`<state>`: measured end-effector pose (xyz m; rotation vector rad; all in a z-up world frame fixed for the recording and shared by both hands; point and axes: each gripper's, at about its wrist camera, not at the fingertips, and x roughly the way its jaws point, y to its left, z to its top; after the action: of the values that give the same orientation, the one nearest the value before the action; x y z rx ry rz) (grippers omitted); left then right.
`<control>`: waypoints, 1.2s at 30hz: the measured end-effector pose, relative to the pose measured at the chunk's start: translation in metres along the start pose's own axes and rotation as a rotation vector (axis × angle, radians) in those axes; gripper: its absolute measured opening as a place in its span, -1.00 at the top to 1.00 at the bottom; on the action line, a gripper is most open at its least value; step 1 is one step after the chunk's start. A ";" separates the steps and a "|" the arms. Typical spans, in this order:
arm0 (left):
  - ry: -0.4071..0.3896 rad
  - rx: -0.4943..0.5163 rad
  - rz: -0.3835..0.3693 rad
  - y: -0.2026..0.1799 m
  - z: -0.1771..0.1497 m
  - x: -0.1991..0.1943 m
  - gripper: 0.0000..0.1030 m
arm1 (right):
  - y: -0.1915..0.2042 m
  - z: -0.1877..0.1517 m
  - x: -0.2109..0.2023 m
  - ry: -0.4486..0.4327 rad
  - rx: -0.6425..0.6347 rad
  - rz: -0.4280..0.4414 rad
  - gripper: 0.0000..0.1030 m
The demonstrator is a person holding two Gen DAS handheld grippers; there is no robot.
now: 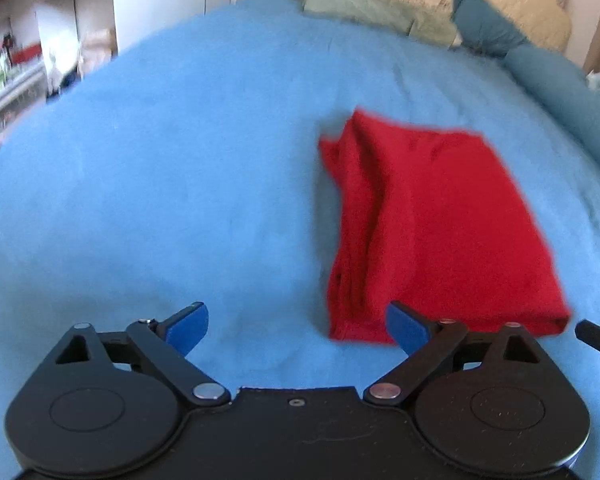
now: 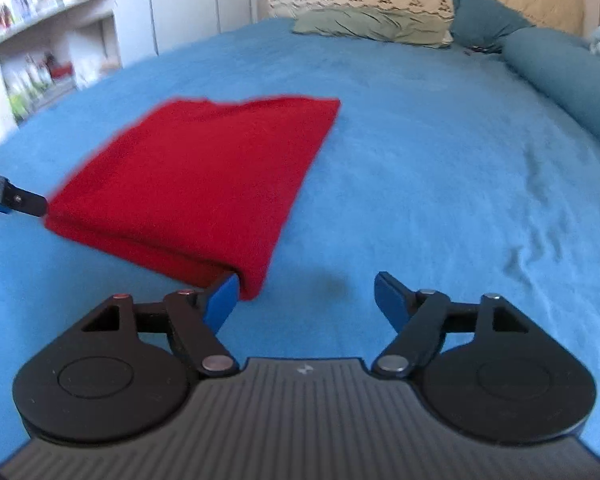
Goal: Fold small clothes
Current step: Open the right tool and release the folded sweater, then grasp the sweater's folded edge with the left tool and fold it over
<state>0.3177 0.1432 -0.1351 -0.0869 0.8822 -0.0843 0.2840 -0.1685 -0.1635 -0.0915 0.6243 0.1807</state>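
- A red garment (image 1: 436,224), folded into a thick oblong, lies flat on a blue bedspread (image 1: 180,160), in the middle of the bed.
- Its long axis runs from the near edge toward the pillows (image 2: 372,24) at the head.
- The left gripper (image 1: 298,326) has its jaws spread wide, holding nothing, at the cloth's near left corner.
- The right gripper (image 2: 306,300) is likewise spread; one blue pad (image 2: 220,304) sits against the near right corner.
- A teal bolster (image 2: 564,76) lies along the bed's right edge.
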 end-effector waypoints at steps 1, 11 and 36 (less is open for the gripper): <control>-0.025 -0.007 -0.019 0.000 0.008 -0.006 -1.00 | -0.005 0.006 -0.007 -0.012 0.027 0.023 -1.00; 0.102 -0.104 -0.329 0.012 0.105 0.076 -0.90 | -0.032 0.103 0.049 0.124 0.192 0.186 -1.00; 0.086 0.022 -0.311 -0.026 0.103 0.112 0.52 | -0.014 0.111 0.135 0.171 0.268 0.265 0.20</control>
<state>0.4671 0.1092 -0.1527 -0.2006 0.9486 -0.3901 0.4579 -0.1482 -0.1526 0.2382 0.8251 0.3456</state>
